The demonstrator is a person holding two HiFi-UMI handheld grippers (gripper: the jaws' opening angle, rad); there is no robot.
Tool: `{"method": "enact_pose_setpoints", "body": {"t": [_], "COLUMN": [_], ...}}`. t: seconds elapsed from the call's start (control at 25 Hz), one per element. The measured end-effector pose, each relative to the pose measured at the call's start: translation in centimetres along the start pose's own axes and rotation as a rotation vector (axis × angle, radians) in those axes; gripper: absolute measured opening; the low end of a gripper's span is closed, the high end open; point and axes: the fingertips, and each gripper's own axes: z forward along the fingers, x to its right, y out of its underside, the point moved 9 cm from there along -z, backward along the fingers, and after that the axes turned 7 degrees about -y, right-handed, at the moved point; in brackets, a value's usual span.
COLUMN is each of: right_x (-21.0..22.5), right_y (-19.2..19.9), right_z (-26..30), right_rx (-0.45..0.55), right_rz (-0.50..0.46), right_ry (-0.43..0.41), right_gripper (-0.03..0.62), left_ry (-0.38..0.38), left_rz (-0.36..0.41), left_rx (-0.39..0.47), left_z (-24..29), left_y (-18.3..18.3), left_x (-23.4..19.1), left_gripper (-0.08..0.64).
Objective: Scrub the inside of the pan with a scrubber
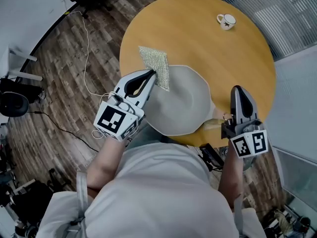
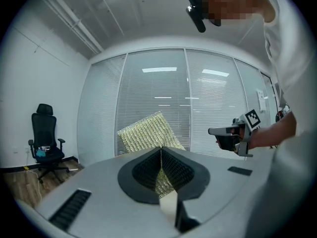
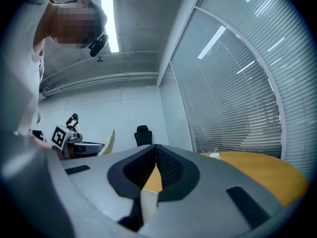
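The scrubber [image 1: 156,66] is clamped in the left tongs [image 1: 151,74], over the far left rim of the pan [image 1: 183,108] at the surface's [image 1: 198,43] near edge. The right tongs [image 1: 239,89] are closed on nothing, beside the handle [image 1: 214,124]. The scrubber should be lowered flat inside, and the handle steadied so the pan is not shoved.

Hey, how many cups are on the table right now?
1: a white cup stands at the far side of the round table, well apart from the pan. The person's body hides the near edge.
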Motion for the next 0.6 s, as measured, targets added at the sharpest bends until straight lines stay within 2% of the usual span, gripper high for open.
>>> {"method": "enact_pose_setpoints", "body": {"t": [0.36, 0.6], "right_x": [0.4, 0.9], "right_y": [-1.5, -0.3], "right_z": [-1.3, -2.4], "right_rx": [-0.014, -0.054], "right_rz": [-0.043, -0.031], "right_ry": [0.053, 0.034], "right_gripper": [0.021, 0.021], "left_ry": [0.027, 0.038], "left_rz": [-0.025, -0.028], "left_rx": [0.013, 0.002], "left_z": [0.6, 0.8], "left_y": [0.1, 0.8], "left_x": [-0.5, 0.1], "left_gripper": [0.017, 0.017]}}
